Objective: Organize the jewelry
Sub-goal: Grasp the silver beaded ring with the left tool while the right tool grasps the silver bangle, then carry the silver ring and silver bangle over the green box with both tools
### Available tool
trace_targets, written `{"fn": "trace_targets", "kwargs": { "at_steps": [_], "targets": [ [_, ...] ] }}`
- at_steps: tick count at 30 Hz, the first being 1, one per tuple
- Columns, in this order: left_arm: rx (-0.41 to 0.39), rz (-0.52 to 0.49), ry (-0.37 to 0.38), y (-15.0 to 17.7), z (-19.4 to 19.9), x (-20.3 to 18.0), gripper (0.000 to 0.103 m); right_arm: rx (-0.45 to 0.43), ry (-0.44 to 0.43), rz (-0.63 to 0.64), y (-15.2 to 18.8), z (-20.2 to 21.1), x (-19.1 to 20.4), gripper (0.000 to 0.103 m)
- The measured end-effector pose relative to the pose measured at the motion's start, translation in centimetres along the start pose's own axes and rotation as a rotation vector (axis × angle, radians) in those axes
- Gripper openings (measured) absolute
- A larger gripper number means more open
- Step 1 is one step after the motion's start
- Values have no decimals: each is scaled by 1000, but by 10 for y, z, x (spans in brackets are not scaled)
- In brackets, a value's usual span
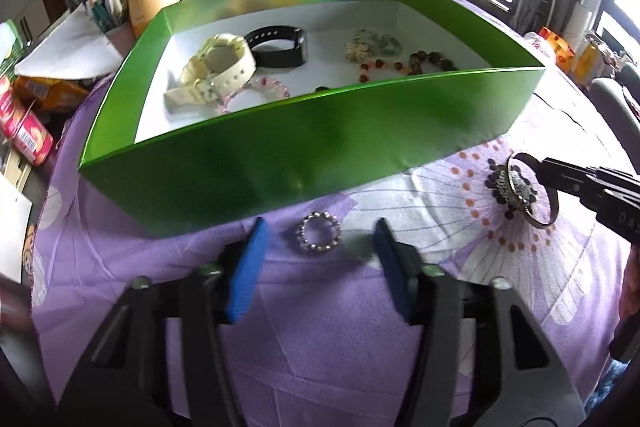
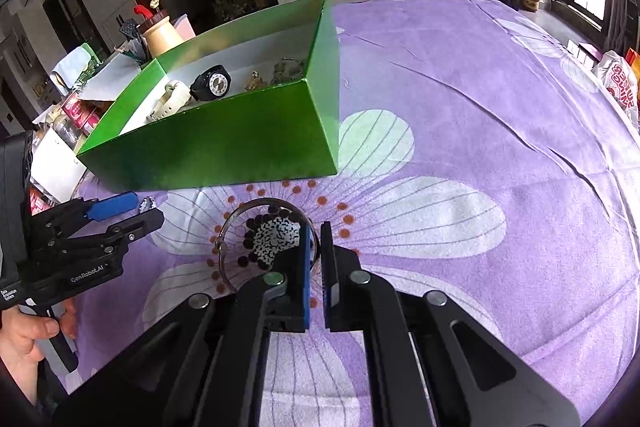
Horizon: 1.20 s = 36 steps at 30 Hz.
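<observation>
Tool-wise, both hands are mid-pickup, so we're in the grabbing step, with plenty already sorted. Big open green cardboard box [image 1: 280,147] sits on the table [image 2: 480,147] under its purple flower-print cloth, and it already holds a cream plastic watch [image 1: 216,63], a black strap watch [image 1: 280,47] and a few beaded bracelets [image 1: 376,45].

Right tool [image 2: 316,239] has its blue pads pressed together on the rim of a thin silver metal bangle [image 2: 240,223], which looks tipped up off the cloth just in front of the box. I can't quite tell if its far edge is touching the cloth or not, the fisheye warps it.

Left tool [image 1: 318,235] is half spread, fingers [image 1: 246,267] either side of a small silver beaded ring-shaped bracelet [image 1: 320,235] lying flat on the cloth, close to the box's near wall. Nothing's pinching it yet.

Next I'd guess: squeeze the left down onto the beads, then lift both pieces clear over the tall wall and drop them in a bare patch of the white floor.
</observation>
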State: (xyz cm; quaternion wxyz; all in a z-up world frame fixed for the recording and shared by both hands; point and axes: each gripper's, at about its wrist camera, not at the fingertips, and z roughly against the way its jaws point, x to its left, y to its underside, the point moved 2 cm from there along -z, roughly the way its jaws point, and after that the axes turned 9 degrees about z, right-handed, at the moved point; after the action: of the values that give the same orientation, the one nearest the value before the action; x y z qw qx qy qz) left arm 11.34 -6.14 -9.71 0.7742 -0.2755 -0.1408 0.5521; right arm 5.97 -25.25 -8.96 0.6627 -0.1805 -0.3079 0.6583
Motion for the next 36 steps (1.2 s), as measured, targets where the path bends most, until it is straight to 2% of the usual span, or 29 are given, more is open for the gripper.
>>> {"fn": "trace_targets", "kwargs": {
  "at_steps": [2,4,17,26,36],
  "targets": [
    [-5,-9,10,-1,1,-2,28,-5,-2,4,0,0,1,4],
    [-3,-11,21,-1,2,-1,21,-9,-5,7,0,2,2,4],
    [14,79,107,10,21,6,20,-35,3,17,-1,16,7,4],
    [-64,122,144,2,65,17,20,-84,3,41,-10,37,17,4],
    [-149,140,197,-33,105,20,20,-165,0,93,-39,62,31,4]
  ]
}}
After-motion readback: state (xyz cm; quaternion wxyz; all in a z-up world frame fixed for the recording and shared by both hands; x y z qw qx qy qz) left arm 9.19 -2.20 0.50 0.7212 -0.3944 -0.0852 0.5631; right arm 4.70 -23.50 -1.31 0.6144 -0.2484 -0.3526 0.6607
